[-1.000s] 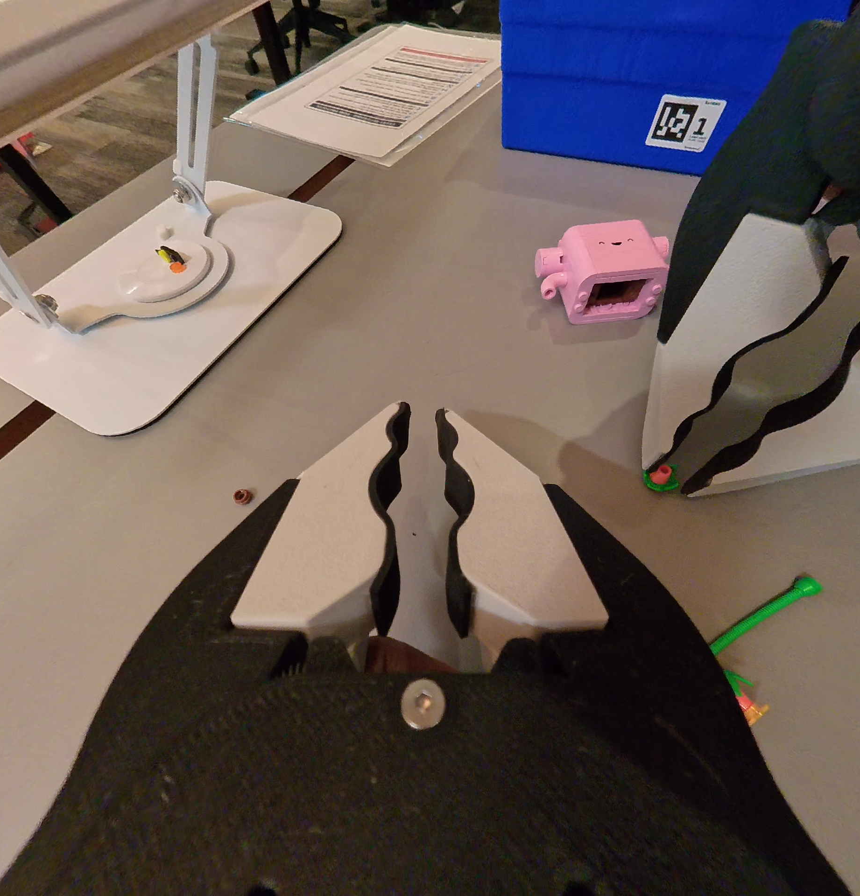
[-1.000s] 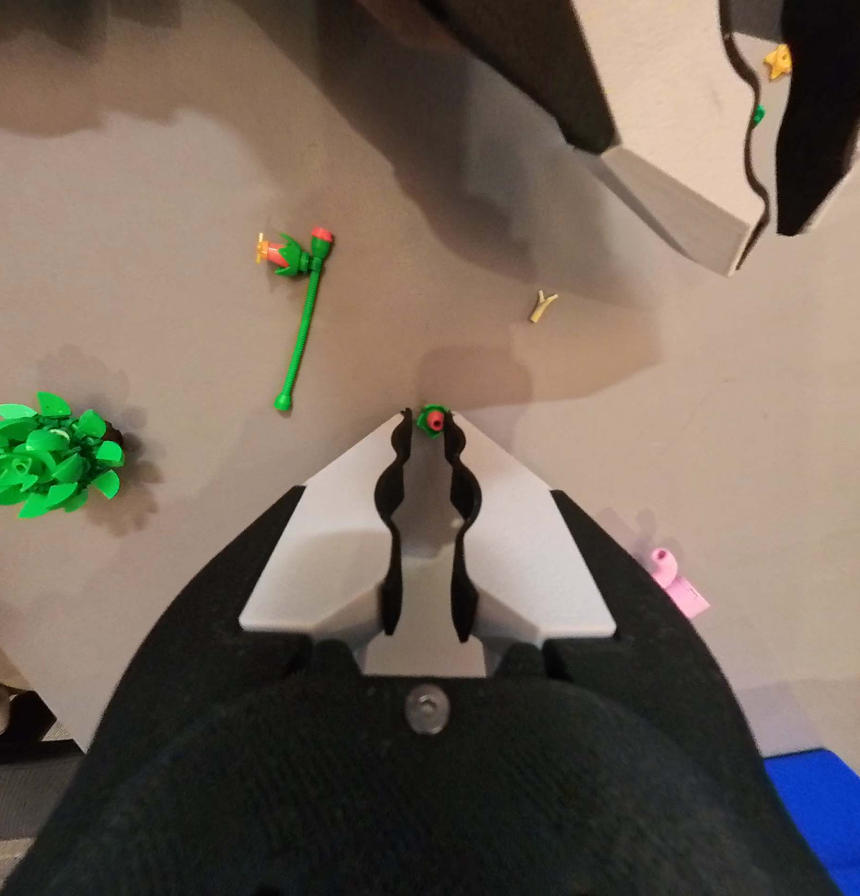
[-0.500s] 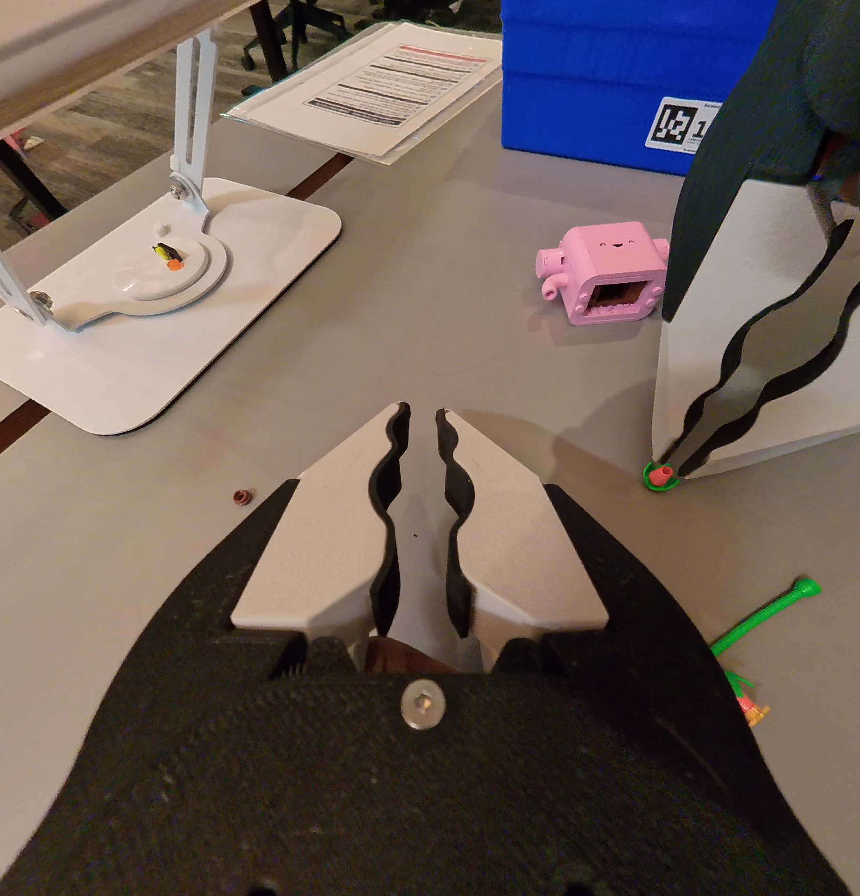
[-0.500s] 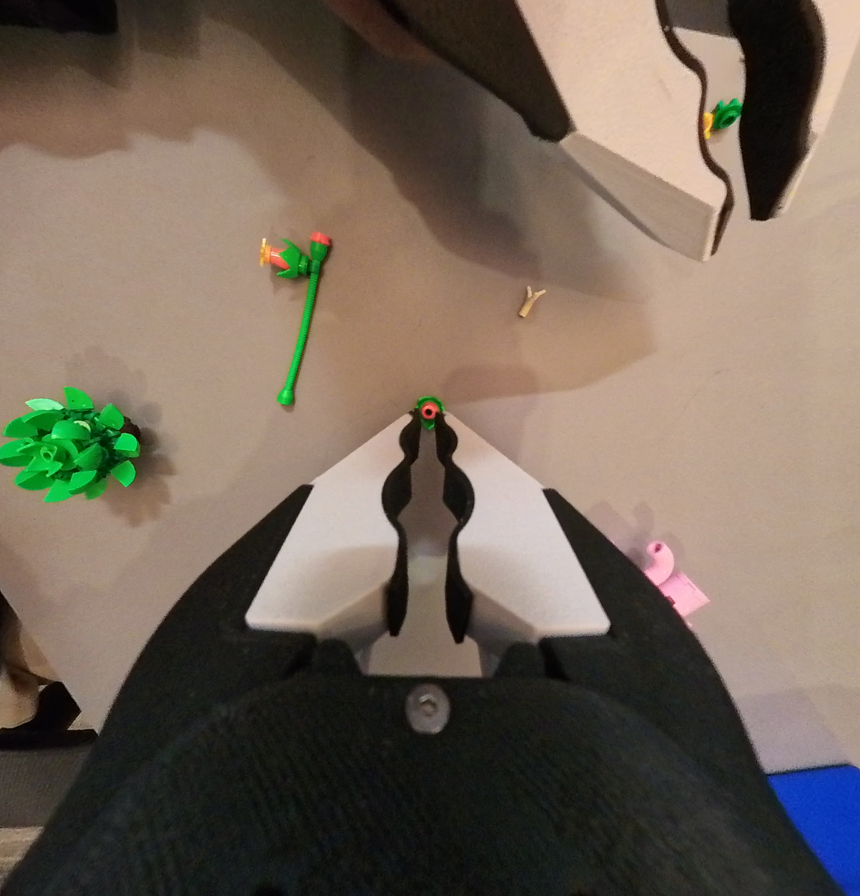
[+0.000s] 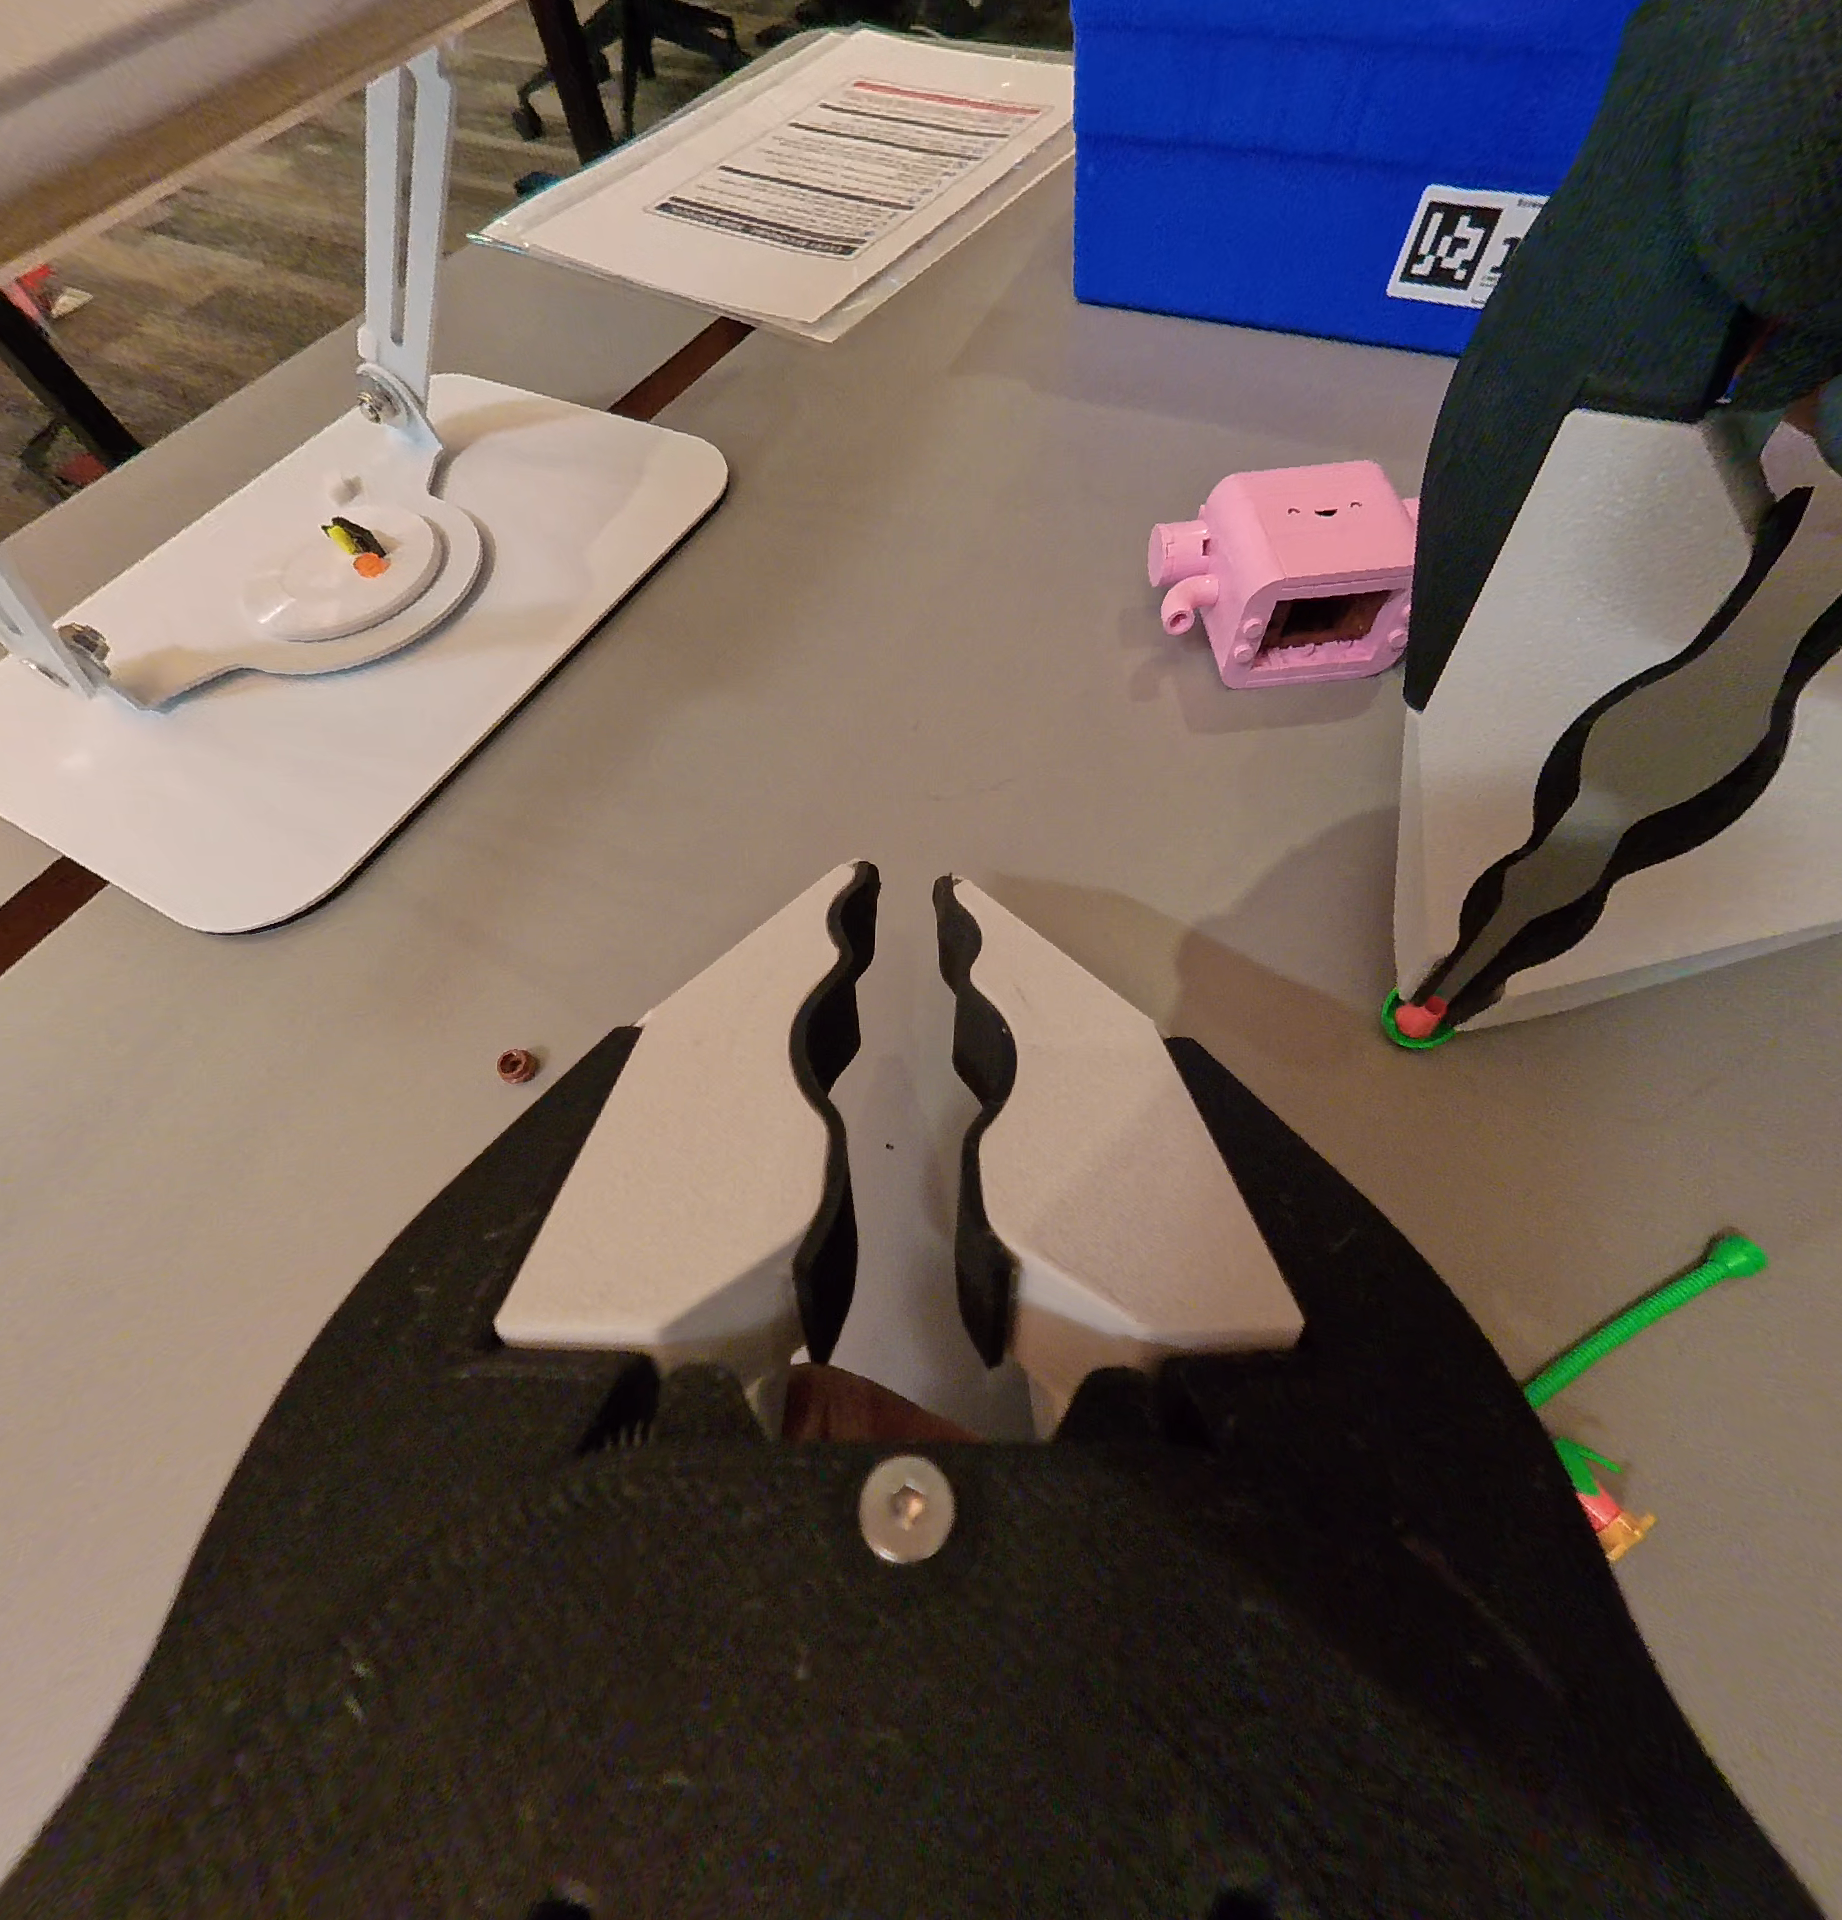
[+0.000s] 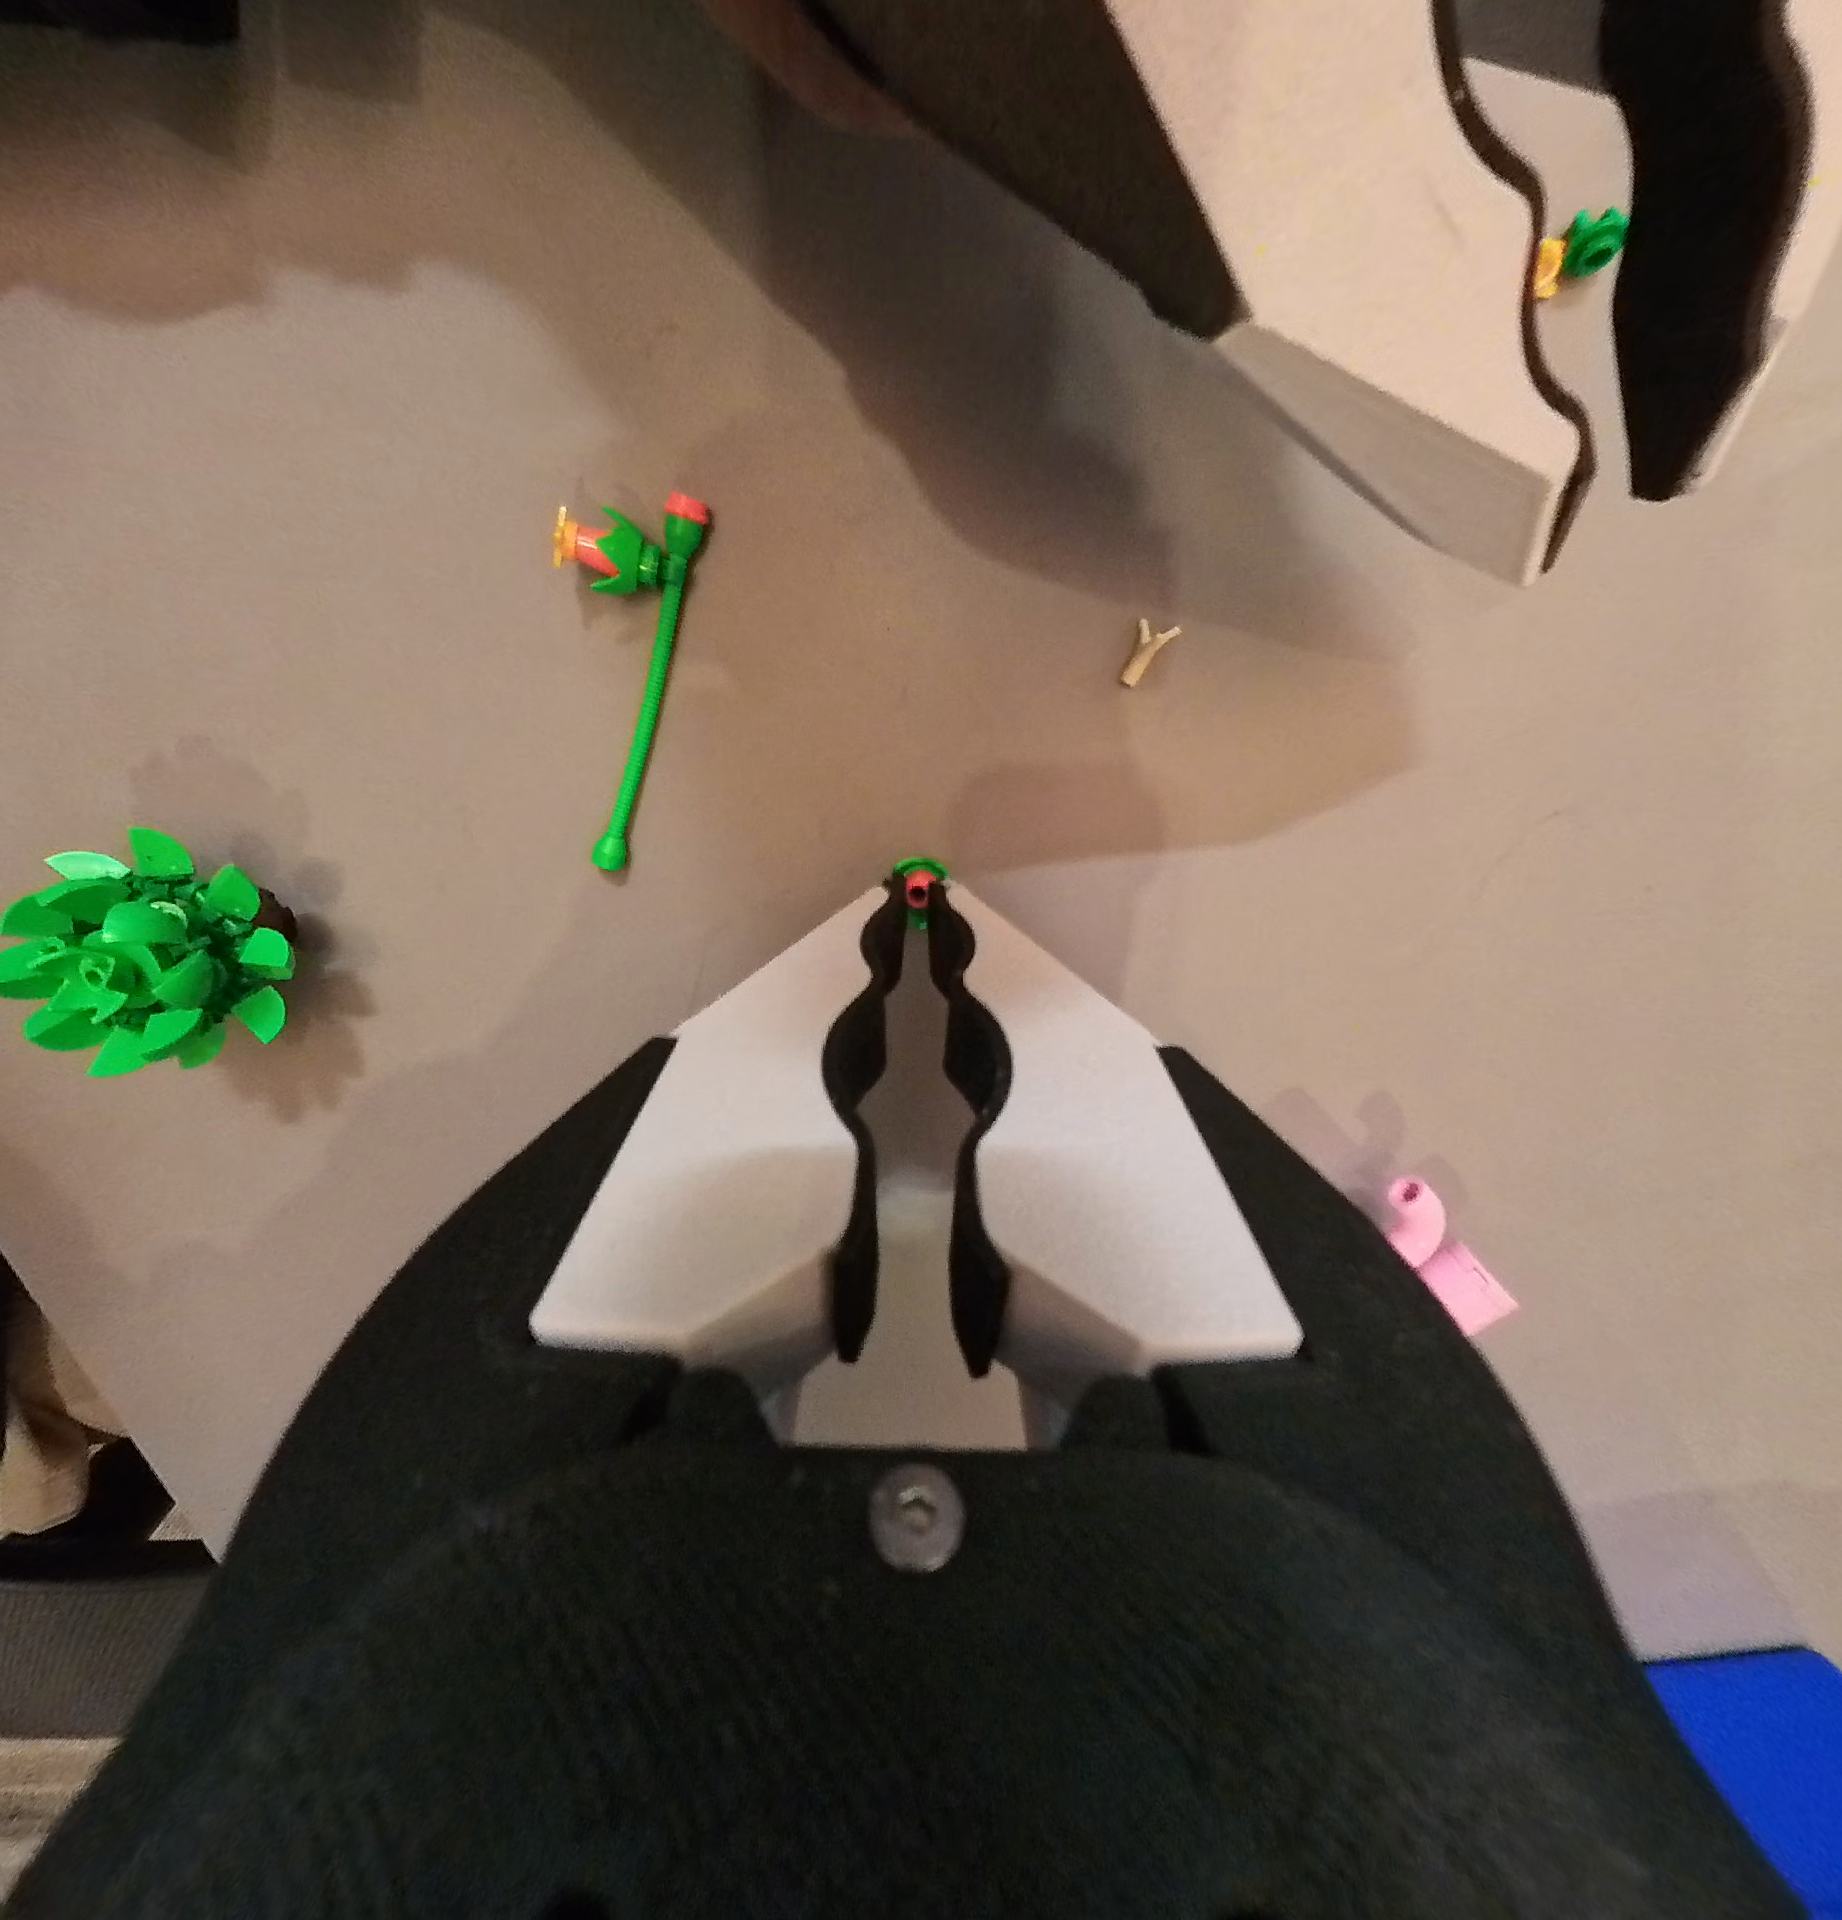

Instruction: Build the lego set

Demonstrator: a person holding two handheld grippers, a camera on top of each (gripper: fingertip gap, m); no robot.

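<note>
Two grippers work over a grey table (image 5: 896,623). Nearest in the left wrist view, the left gripper (image 5: 904,883) hangs over bare tabletop with its jaws a narrow gap apart and nothing between them. Just to its left lies a tiny brown round stud (image 5: 517,1064); to its right, partly hidden by the gripper body, lies a green flower stem (image 5: 1634,1320) with a red and yellow blossom at its near end.

Further right, the right gripper (image 5: 1442,1003) points steeply down at the table, its tips pinched on a small red and green bud piece (image 5: 1418,1020) whose green base touches the surface. In the right wrist view the same bud piece (image 6: 919,889) sits clamped between the fingertips, the jaws nearly closed around it. Beyond it in that view lie the flower stem (image 6: 647,686), a small tan forked twig piece (image 6: 1148,652), and off to the left a cluster of green lego leaves (image 6: 138,951). A pink piece (image 6: 1442,1252) shows beside the gripper body on the right. Another small green and yellow piece (image 6: 1584,244) is seen through the gap of the left gripper (image 6: 1582,520).

Past the right gripper stands a pink lego pot (image 5: 1296,577) tipped on its side, opening toward the camera. Left of it rests a white stand base (image 5: 397,665). Farthest back are a laminated sheet (image 5: 823,177) and a blue bin (image 5: 1281,156).
</note>
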